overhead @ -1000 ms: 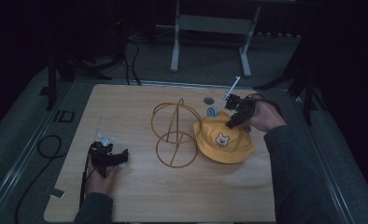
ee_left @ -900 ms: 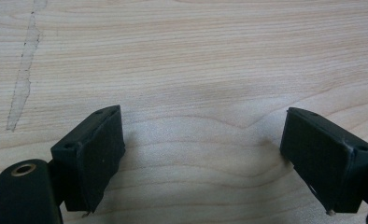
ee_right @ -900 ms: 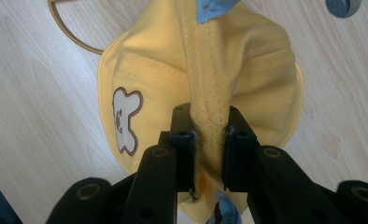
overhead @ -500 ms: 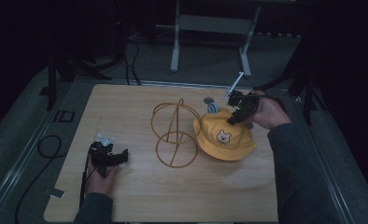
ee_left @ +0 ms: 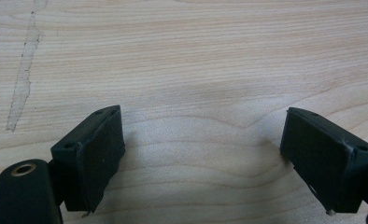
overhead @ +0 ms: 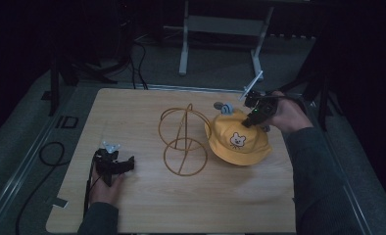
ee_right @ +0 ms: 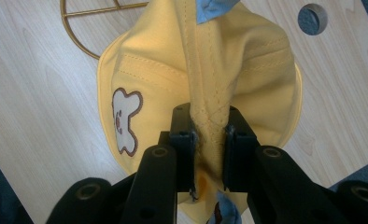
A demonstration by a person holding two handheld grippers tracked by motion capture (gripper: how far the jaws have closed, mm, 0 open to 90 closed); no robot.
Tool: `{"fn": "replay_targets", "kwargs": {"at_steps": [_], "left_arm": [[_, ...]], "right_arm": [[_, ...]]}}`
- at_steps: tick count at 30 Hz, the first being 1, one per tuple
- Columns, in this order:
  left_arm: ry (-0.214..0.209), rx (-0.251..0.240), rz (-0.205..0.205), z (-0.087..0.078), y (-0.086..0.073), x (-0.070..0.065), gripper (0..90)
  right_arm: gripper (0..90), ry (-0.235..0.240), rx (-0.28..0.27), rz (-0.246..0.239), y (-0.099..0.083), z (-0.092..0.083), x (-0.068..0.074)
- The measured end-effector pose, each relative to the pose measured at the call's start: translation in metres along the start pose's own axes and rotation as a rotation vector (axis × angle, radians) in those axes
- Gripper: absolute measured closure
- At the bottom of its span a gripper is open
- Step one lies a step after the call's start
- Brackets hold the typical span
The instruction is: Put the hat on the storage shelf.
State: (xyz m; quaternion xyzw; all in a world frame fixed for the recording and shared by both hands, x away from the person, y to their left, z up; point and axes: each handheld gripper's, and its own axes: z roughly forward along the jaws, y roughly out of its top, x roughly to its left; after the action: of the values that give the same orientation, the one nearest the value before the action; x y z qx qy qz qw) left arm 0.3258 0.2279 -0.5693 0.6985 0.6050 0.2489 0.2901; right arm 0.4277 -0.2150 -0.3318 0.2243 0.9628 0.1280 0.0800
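Observation:
A yellow bucket hat (overhead: 237, 139) with a bear patch hangs tilted beside a gold wire stand (overhead: 183, 142) at the table's middle. My right gripper (overhead: 253, 116) is shut on a pinched fold of the hat's crown; in the right gripper view the yellow hat (ee_right: 205, 84) bunches up between the two black jaws of the right gripper (ee_right: 209, 140). A blue tab (overhead: 226, 108) sticks out at the hat's top. My left gripper (overhead: 116, 165) rests low at the table's front left, open, and in its own view the left gripper (ee_left: 203, 156) has bare wood between its jaws.
The light wooden table (overhead: 147, 205) has a round hole (ee_right: 312, 18) near its far right corner. A grey metal frame (overhead: 225, 29) stands on the floor beyond the table. A black cable (overhead: 44, 156) loops off the left edge.
My right gripper has lifted the hat's crown and drawn it slightly back and up, so the hat now hangs tilted. The left gripper has stayed put.

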Motion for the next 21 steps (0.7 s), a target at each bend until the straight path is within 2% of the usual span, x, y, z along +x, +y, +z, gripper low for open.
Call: {"fn": "replay_targets", "kwargs": {"at_steps": [4, 18, 21], "left_arm": [[0.0, 0.0, 0.0, 0.0, 0.0, 0.0, 13.5], [0.0, 0.0, -0.001, 0.0, 0.0, 0.0, 13.6], [0.0, 0.001, -0.001, 0.0, 0.0, 0.0, 13.6]], "right_arm": [[77.5, 0.002, -0.031, 0.006, -0.003, -0.007, -0.002], [77.5, -0.018, -0.045, -0.003, -0.007, -0.025, -0.003], [77.5, -0.023, -0.062, -0.004, -0.009, -0.031, -0.004]]}}
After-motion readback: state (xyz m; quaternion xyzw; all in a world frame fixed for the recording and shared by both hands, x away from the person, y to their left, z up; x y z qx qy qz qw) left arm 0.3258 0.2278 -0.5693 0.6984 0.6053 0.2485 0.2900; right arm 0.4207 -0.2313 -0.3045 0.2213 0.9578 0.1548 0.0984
